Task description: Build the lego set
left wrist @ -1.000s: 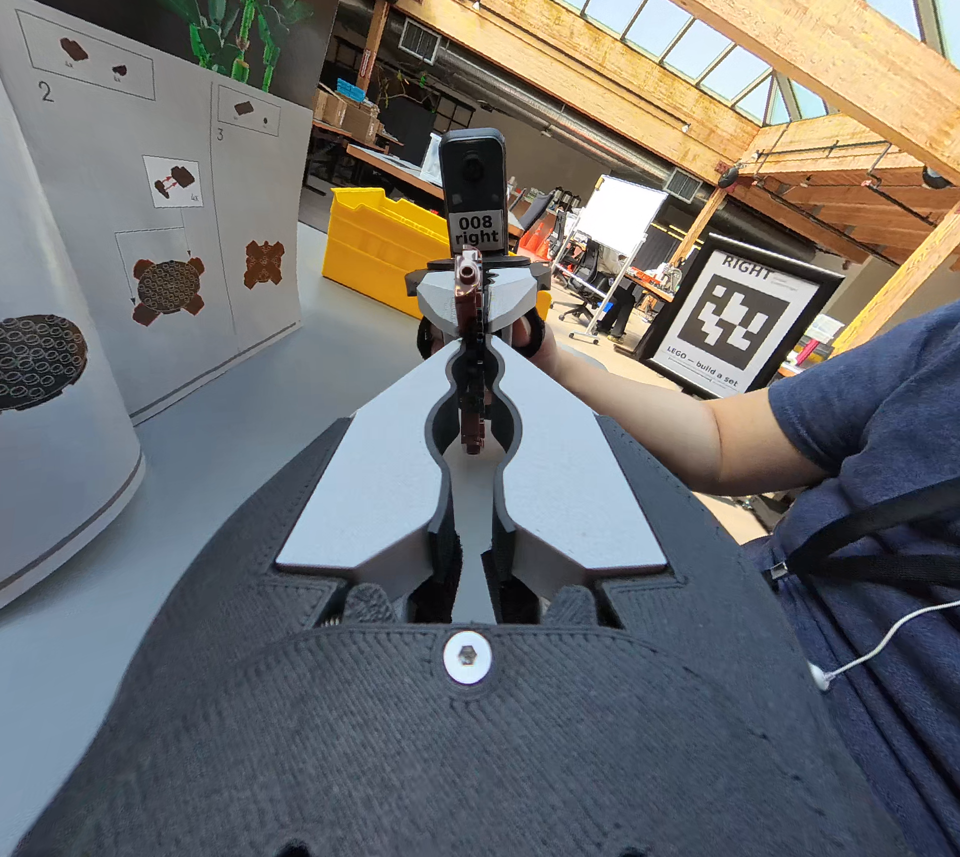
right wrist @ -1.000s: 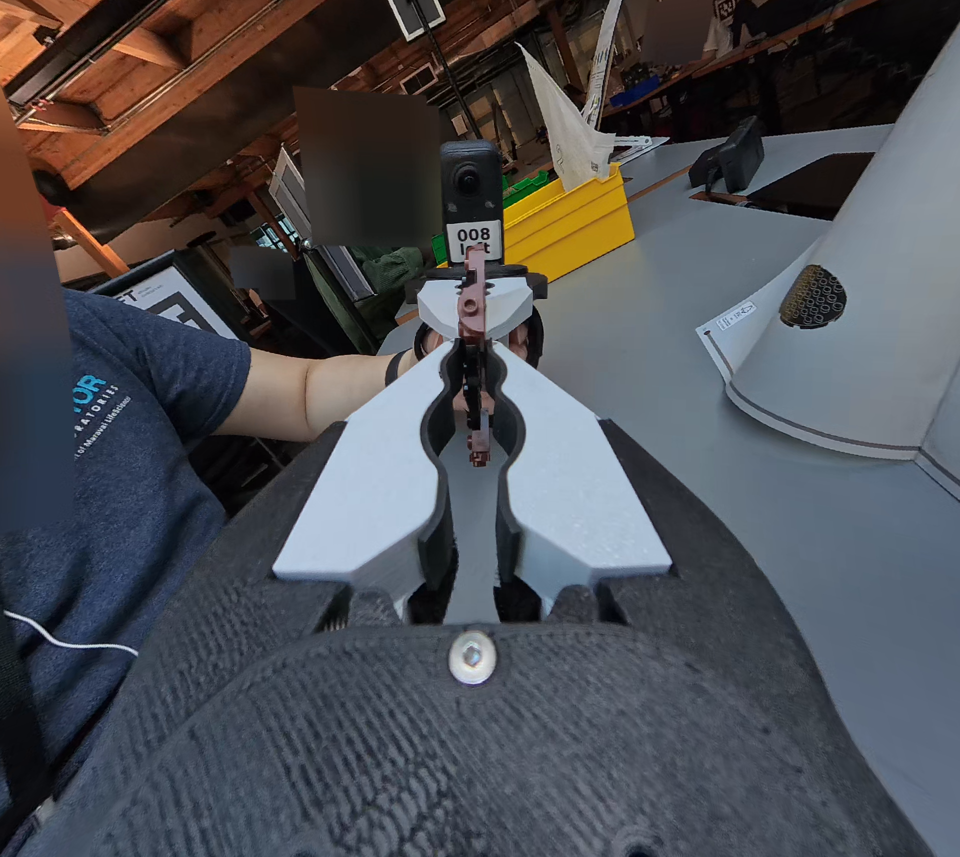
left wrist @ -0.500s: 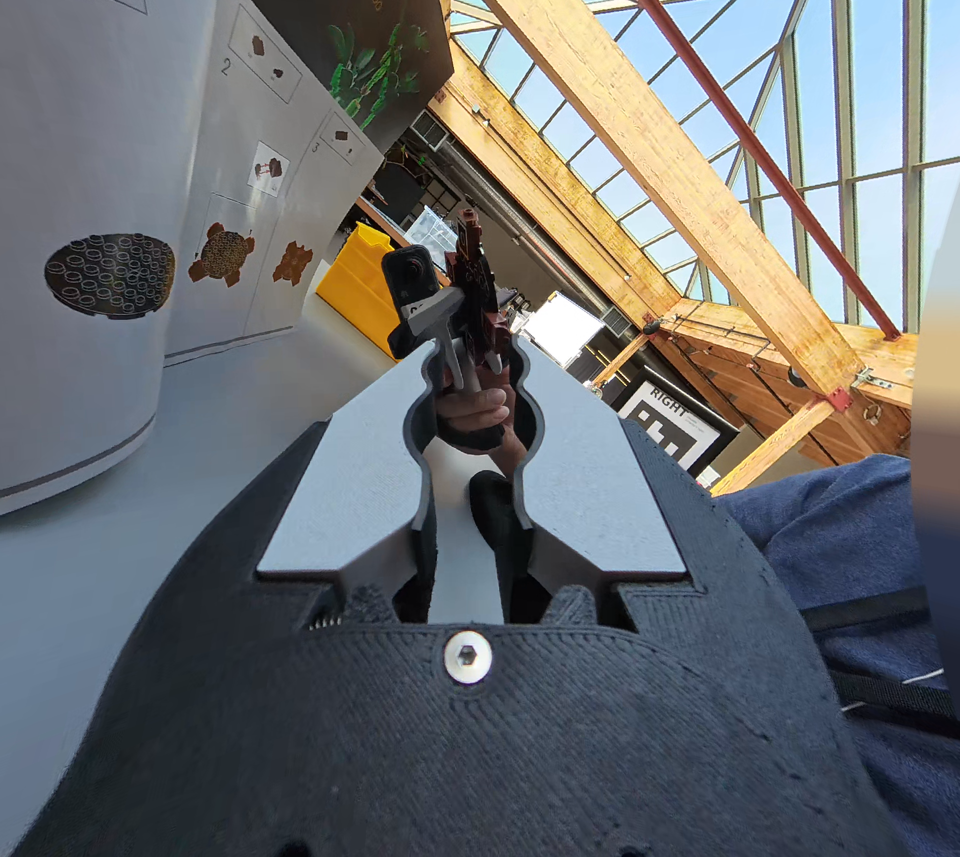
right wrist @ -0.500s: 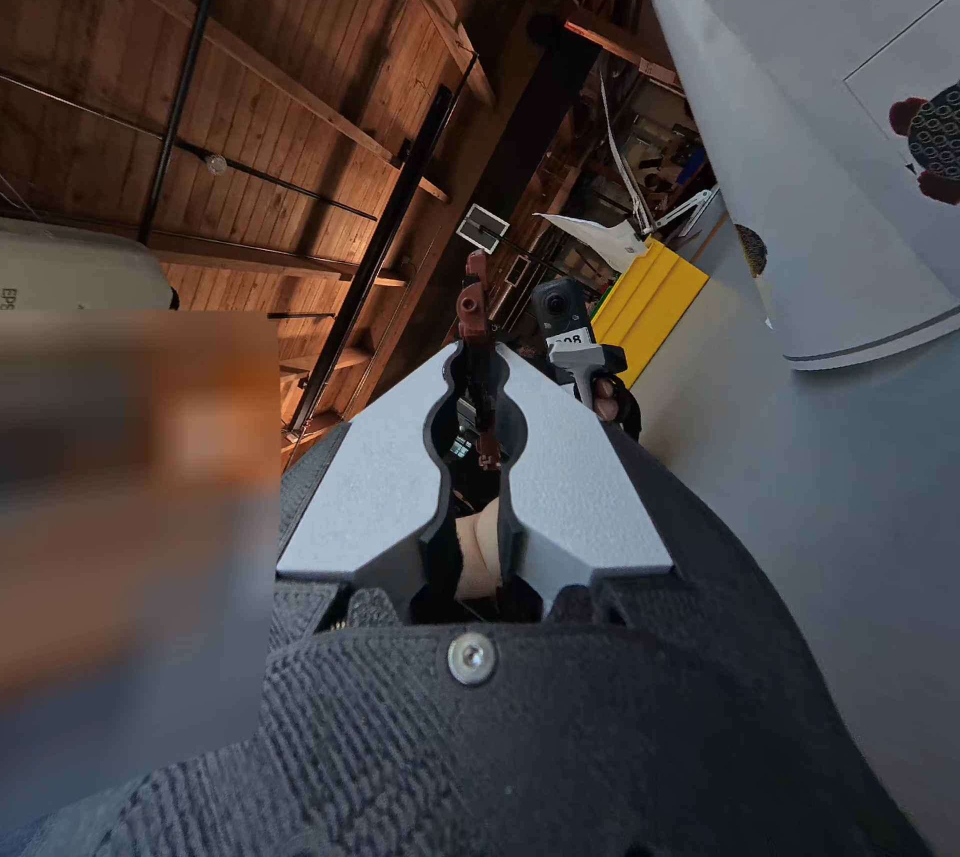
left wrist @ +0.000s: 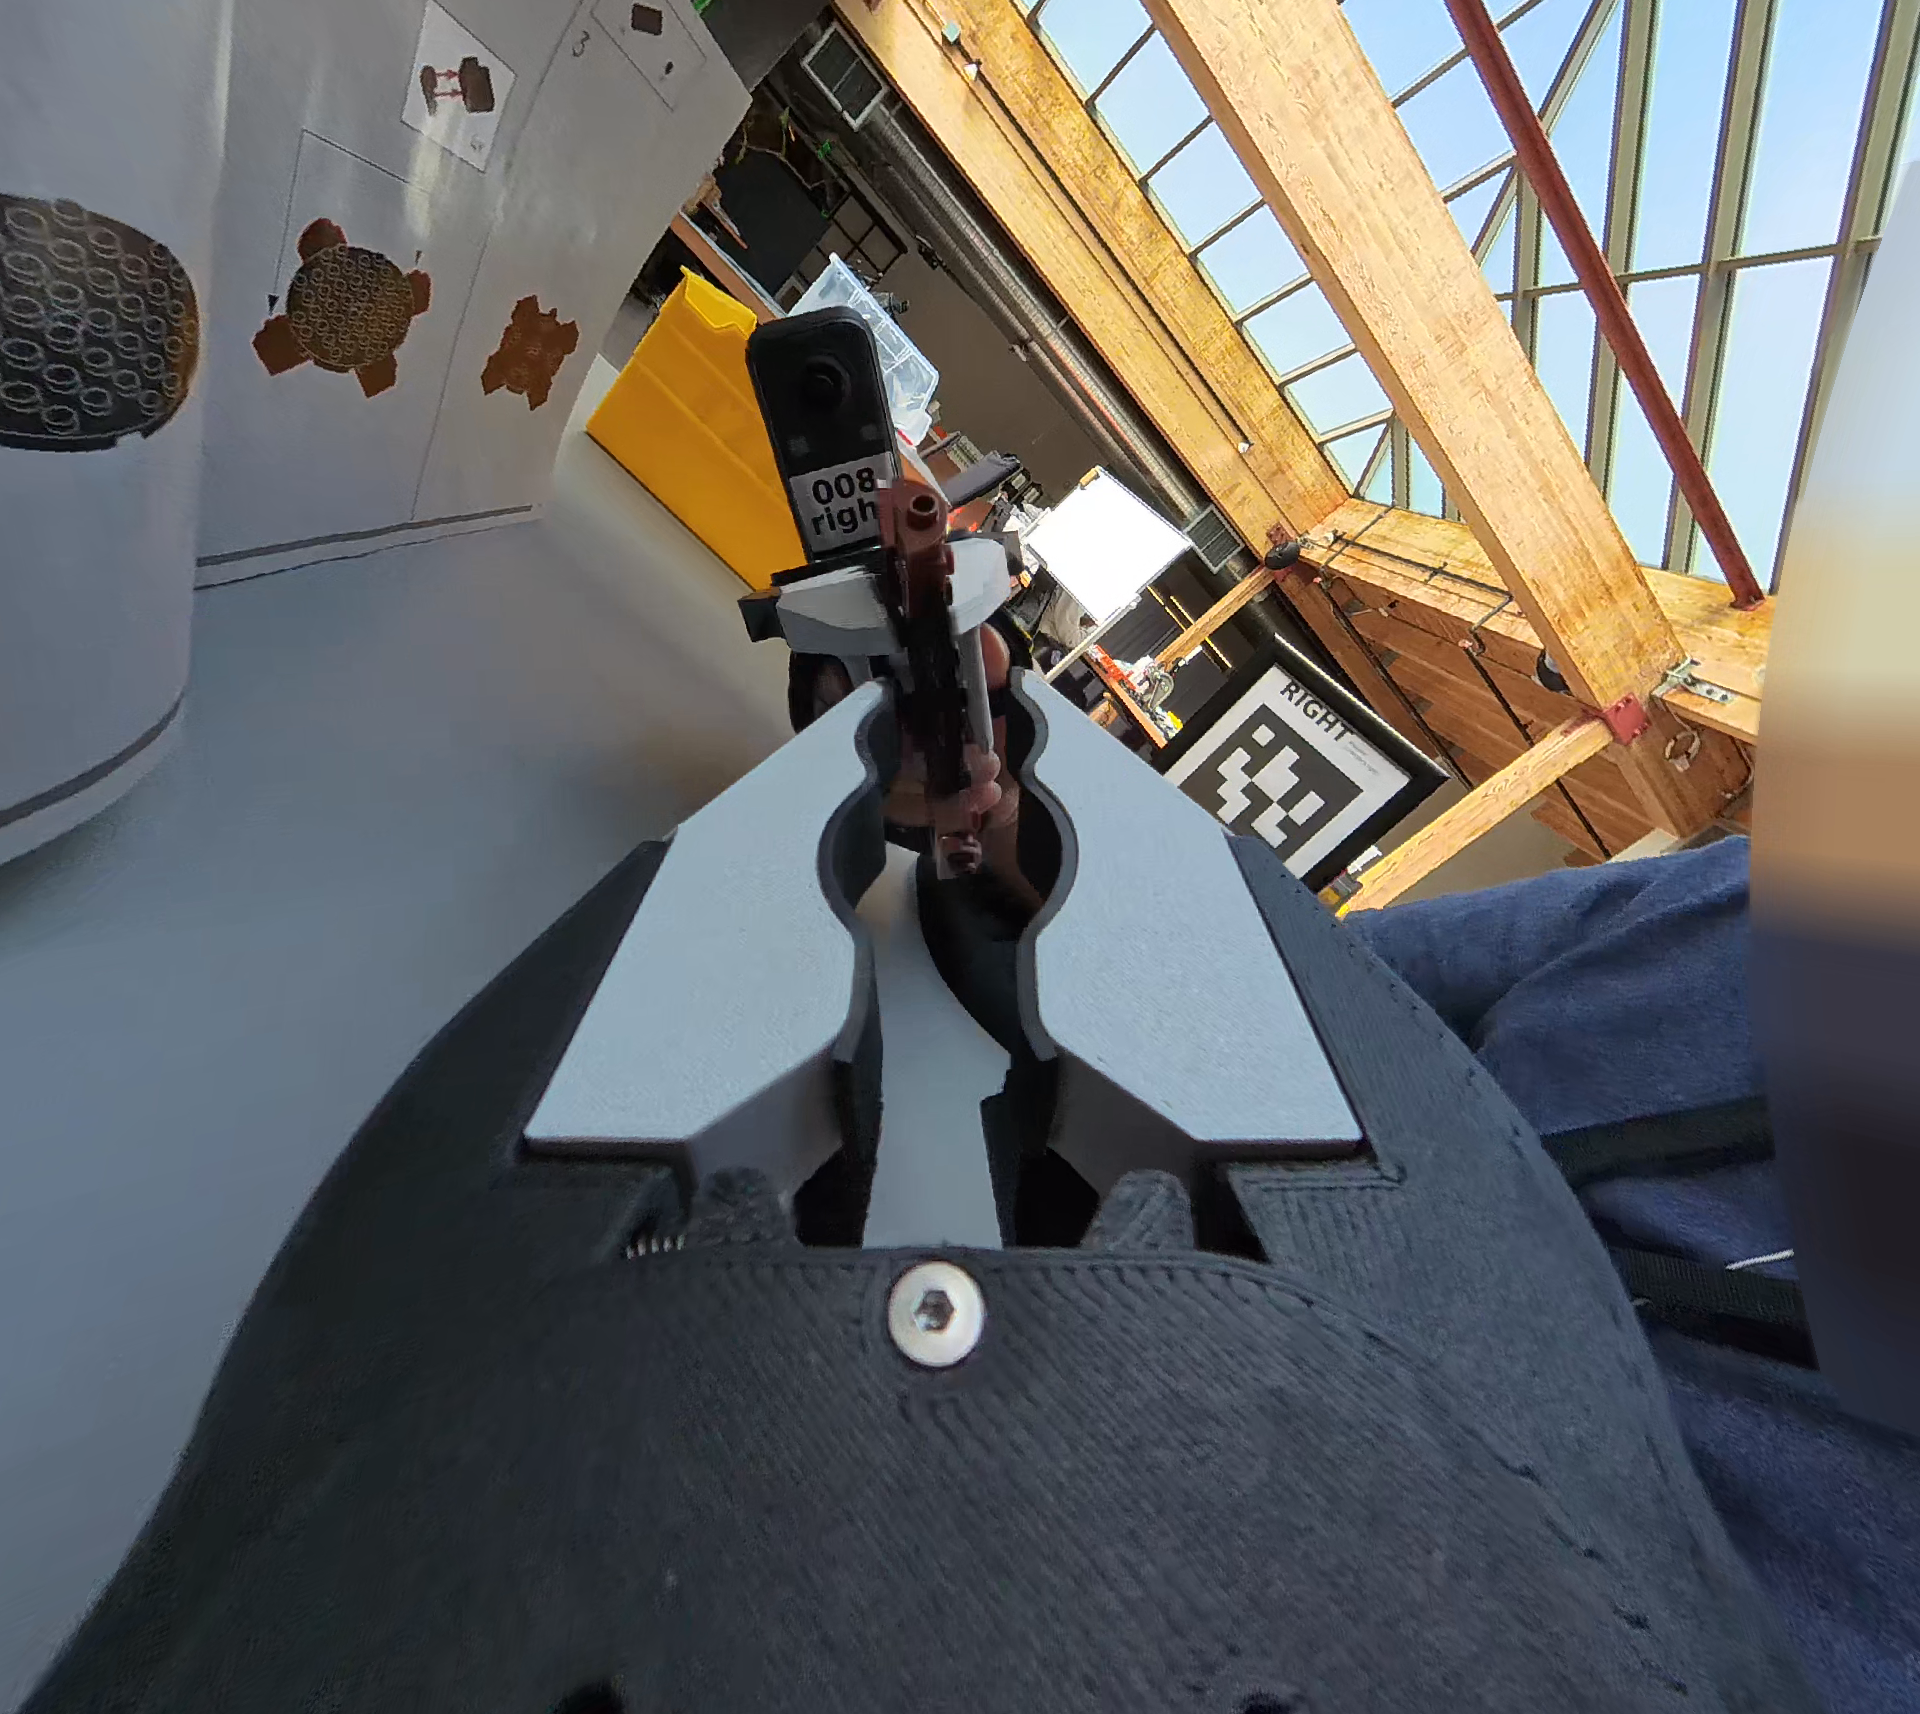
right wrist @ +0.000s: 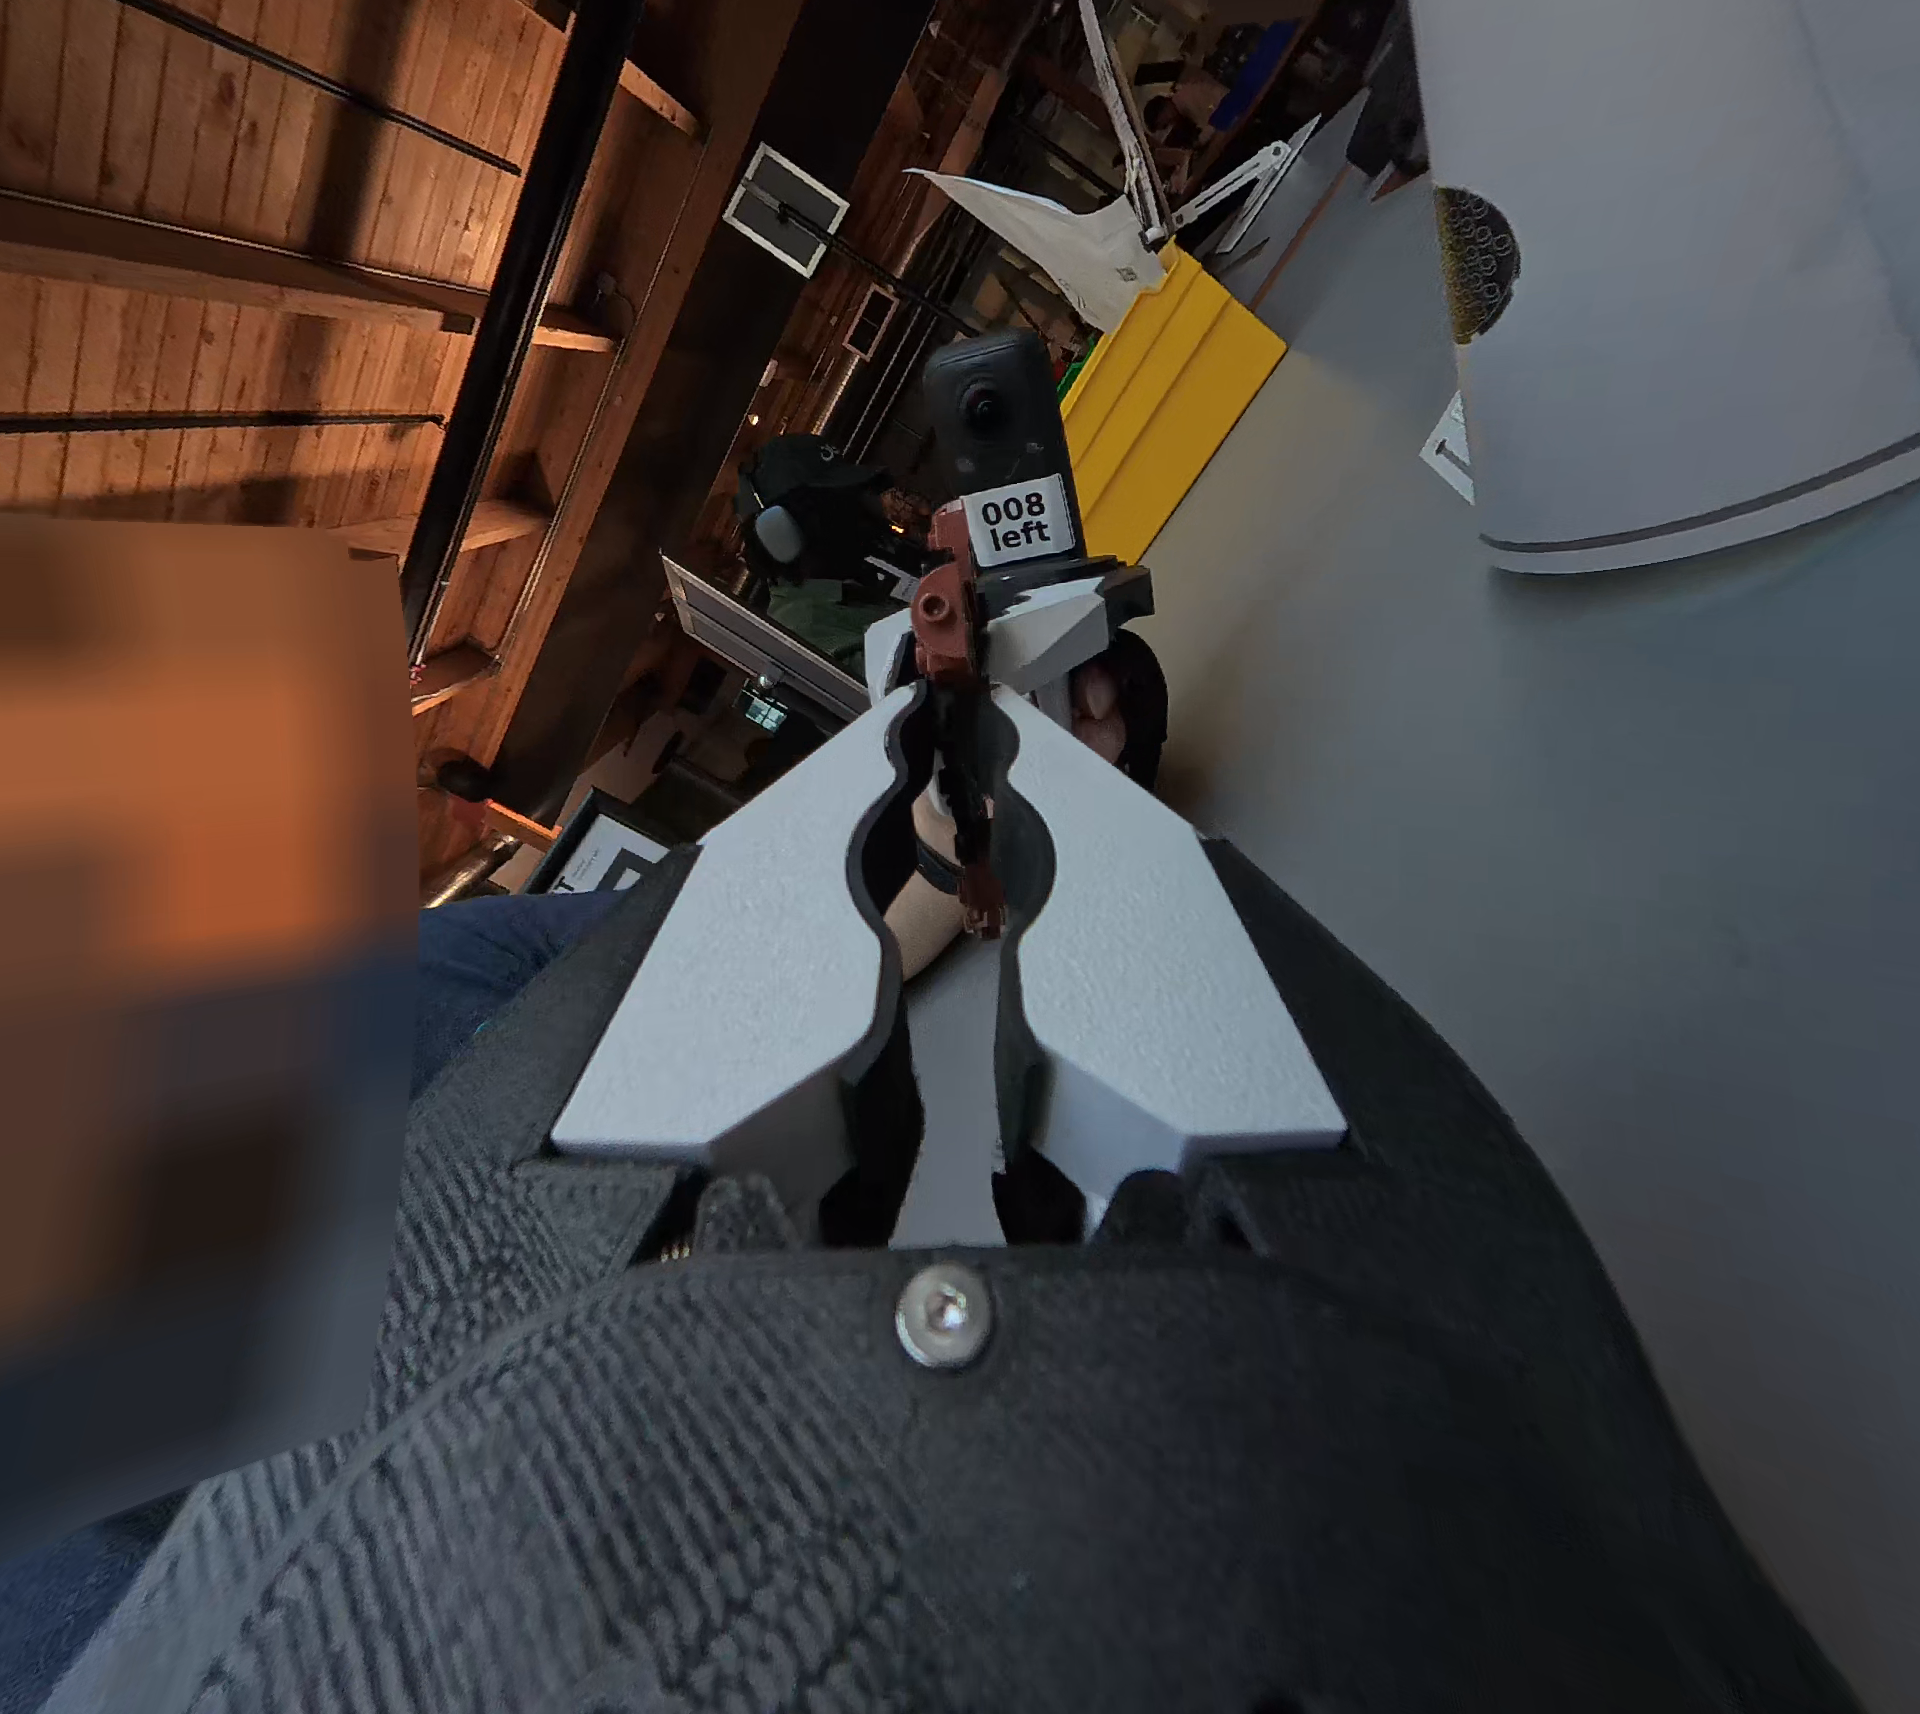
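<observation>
A thin lego assembly, black in the middle with reddish-brown pieces at its ends, shows edge-on and is held up in the air. My right gripper is shut on it; the assembly sticks out past the fingertips. My left gripper faces the right one, its jaws parted wider than the assembly, which stands between its fingertips. The right gripper shows farther off in the left wrist view, and the left gripper shows farther off in the right wrist view.
An open instruction booklet stands on the grey table; it also shows in the right wrist view. A yellow bin sits behind. A black-and-white marker board stands to the right. A person's blue shirt is close. Less than 4 cm separates the two grippers' tips.
One second ago both grippers were shut on the assembly. The left gripper's jaws have since widened and let go; the right kept its hold. Both views have tilted up and rolled.
</observation>
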The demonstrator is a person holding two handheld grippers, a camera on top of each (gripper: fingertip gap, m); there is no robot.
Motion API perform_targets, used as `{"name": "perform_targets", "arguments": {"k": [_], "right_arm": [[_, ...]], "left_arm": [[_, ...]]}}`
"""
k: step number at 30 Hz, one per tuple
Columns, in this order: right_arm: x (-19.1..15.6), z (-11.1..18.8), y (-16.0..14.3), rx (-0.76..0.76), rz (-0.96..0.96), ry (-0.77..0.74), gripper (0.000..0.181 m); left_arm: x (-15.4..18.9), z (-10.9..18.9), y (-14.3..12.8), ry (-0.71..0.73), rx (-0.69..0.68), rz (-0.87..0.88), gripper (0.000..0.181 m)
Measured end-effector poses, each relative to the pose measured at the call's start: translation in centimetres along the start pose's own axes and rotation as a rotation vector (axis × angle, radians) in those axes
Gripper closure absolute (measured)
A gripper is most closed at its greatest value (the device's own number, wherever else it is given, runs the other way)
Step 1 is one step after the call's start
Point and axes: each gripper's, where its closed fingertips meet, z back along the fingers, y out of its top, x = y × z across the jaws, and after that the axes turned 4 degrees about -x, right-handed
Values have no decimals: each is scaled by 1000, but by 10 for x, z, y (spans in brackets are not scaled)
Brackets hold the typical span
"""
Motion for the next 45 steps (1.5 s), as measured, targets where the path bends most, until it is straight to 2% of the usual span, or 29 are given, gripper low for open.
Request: {"name": "perform_targets", "arguments": {"k": [6,12,18,24,32,35,38,44,45], "right_arm": [[0,-3,-6,-40,48,-14,176],[8,1,-3,-41,108,-82,164],[11,9,-3,-62,105,-102,175],[14,9,-7,-79,39,-80,175],[11,8,-6,-70,24,-55,176],[13,8,-6,-78,61,-79,174],[17,10,-1,-58,106,-122,160],[13,6,0,-45,89,-89,162],[15,6,-1,-48,86,-99,168]], "left_arm": [[-6,-1,-9,38,-55,-19,180],[-10,3,-9,48,-65,20,180],[-14,5,-14,55,-105,66,180],[-16,6,-15,52,-104,83,180],[-12,8,-8,26,-63,80,178],[-15,8,-10,66,-85,53,180],[-14,10,-8,62,-79,53,180],[-16,9,-10,64,-86,69,180],[-16,8,-11,69,-92,64,180]]}}
